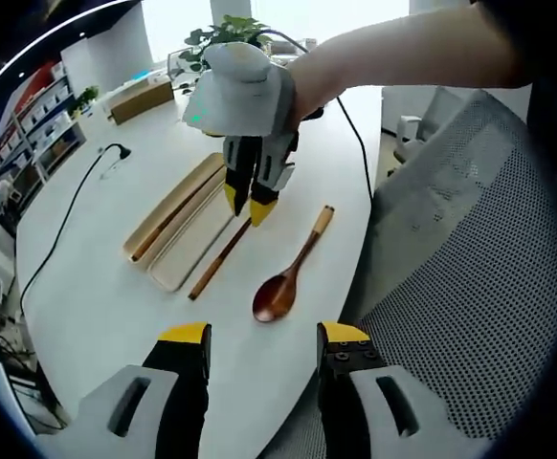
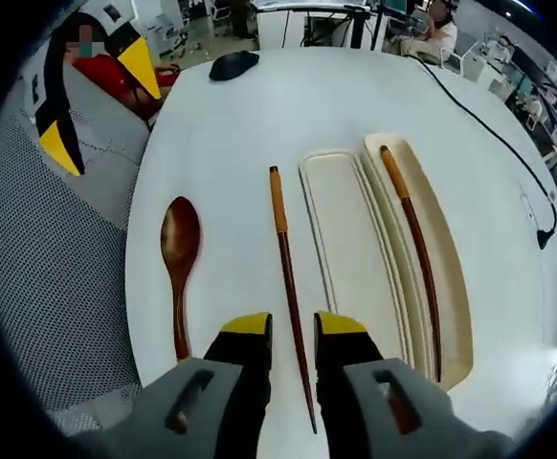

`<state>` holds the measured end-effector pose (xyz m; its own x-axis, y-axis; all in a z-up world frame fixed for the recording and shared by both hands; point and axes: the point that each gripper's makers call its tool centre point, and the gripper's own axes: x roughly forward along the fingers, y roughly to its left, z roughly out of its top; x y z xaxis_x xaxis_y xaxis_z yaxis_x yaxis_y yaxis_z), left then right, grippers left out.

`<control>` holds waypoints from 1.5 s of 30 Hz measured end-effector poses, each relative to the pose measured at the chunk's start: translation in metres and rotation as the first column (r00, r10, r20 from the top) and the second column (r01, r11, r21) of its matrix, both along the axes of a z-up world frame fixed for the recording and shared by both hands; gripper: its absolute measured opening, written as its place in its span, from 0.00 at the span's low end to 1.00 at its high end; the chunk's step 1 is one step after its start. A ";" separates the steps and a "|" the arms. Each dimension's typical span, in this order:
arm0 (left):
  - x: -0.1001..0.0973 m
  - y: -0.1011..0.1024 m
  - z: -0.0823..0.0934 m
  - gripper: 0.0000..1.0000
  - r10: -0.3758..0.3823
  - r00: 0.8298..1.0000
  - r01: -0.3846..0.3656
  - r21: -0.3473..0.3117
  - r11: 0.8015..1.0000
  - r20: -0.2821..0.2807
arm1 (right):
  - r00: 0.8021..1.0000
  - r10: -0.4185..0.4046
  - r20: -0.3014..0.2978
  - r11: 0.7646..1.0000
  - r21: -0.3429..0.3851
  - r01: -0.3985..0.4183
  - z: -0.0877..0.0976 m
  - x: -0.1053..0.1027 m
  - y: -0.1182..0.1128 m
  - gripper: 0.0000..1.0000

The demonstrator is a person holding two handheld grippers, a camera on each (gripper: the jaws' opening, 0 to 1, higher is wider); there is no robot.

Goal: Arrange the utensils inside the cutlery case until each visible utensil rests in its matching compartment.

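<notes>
No brand, label or writing is showing clearly enough for you to read on anything here. You are working over a white oval table with a grey mesh chair pulled up beside it, in a bright office with shelving, a potted plant and a black cable trailing across the tabletop. Your right gripper is hovering with its jaws a narrow gap apart, straddling the near end of a loose chopstick without gripping it. The other chopstick is lying inside the beige cutlery case, whose lid is resting alongside. The wooden spoon is lying left of the loose chopstick. Your left gripper is holding nothing, jaws wide.
</notes>
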<state>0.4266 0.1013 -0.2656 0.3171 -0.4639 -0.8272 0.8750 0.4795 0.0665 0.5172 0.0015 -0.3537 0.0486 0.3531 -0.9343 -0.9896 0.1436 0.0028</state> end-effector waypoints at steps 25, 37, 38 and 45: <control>-0.004 -0.005 -0.001 0.45 -0.024 1.000 0.024 0.004 1.000 -0.004 | 0.999 -0.047 0.001 0.998 -0.032 0.047 -0.008 0.002 0.004 0.06; -0.004 -0.004 -0.001 0.45 -0.029 1.000 0.029 0.006 1.000 -0.005 | 0.998 -0.060 0.006 0.998 -0.020 0.060 -0.008 -0.001 0.008 0.00; -0.004 -0.005 -0.001 0.45 -0.031 1.000 0.031 0.004 1.000 -0.004 | 0.998 -0.061 0.005 0.998 -0.021 0.061 -0.008 -0.001 0.008 0.00; -0.004 -0.004 -0.001 0.45 -0.029 1.000 0.029 0.005 1.000 -0.005 | 0.999 0.015 0.032 1.000 -0.027 -0.015 -0.008 -0.002 0.009 0.00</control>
<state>0.4226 0.0971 -0.2667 0.2995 -0.4690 -0.8309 0.8891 0.4532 0.0647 0.5149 0.0109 -0.3614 0.0741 0.3290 -0.9414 -0.9912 0.1284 -0.0331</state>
